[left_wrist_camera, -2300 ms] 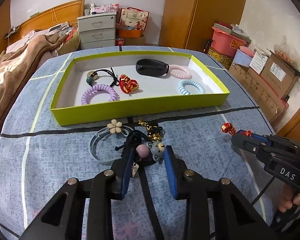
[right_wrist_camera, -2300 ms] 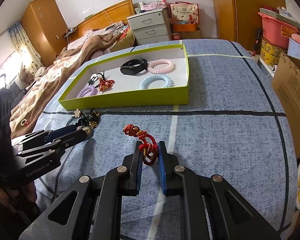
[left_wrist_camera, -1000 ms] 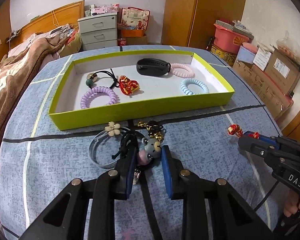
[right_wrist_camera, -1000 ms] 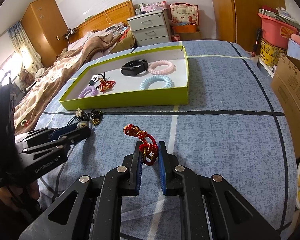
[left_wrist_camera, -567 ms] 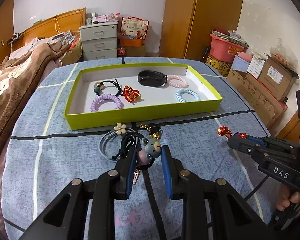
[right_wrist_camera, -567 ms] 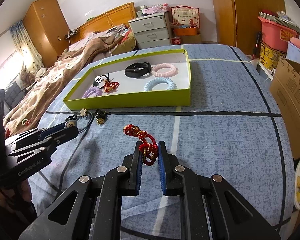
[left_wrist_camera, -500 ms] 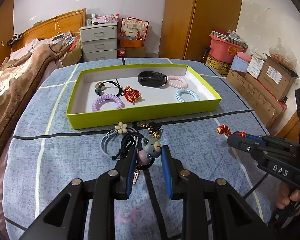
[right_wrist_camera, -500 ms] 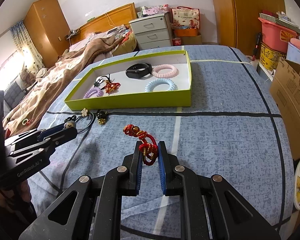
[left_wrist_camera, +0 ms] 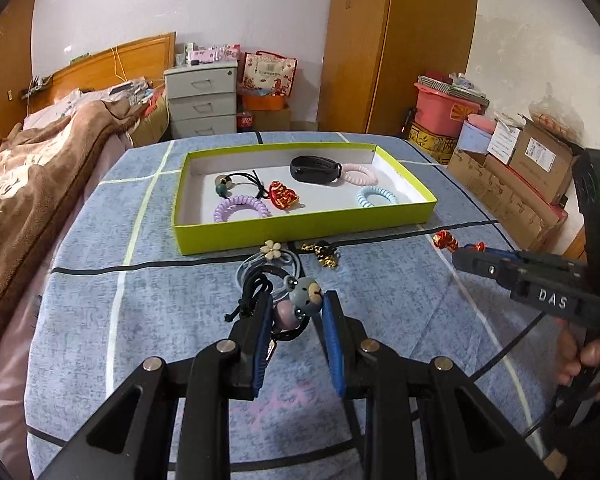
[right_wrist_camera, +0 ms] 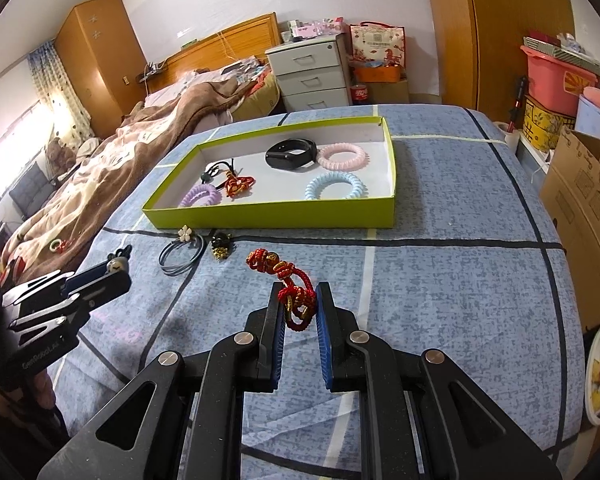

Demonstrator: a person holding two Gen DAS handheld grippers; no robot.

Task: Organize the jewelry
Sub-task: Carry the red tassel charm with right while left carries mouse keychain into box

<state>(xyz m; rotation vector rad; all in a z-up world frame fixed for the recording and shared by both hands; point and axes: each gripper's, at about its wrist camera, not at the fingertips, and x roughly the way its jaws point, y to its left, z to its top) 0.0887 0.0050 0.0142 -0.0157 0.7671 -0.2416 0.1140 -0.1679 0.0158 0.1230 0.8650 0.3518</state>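
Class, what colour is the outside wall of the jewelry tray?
Lime green tray, clearest in the right wrist view.

A grey drawer unit [left_wrist_camera: 201,98] stands against the far wall. Left of it lies a bed with a brown blanket [left_wrist_camera: 40,152]; right of it, a red gift bag [left_wrist_camera: 269,74] and tall wooden wardrobe [left_wrist_camera: 396,40].

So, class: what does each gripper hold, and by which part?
Left gripper: bear hair tie, gripped at its pink bead. Right gripper: red knot charm, gripped at its lower loops.
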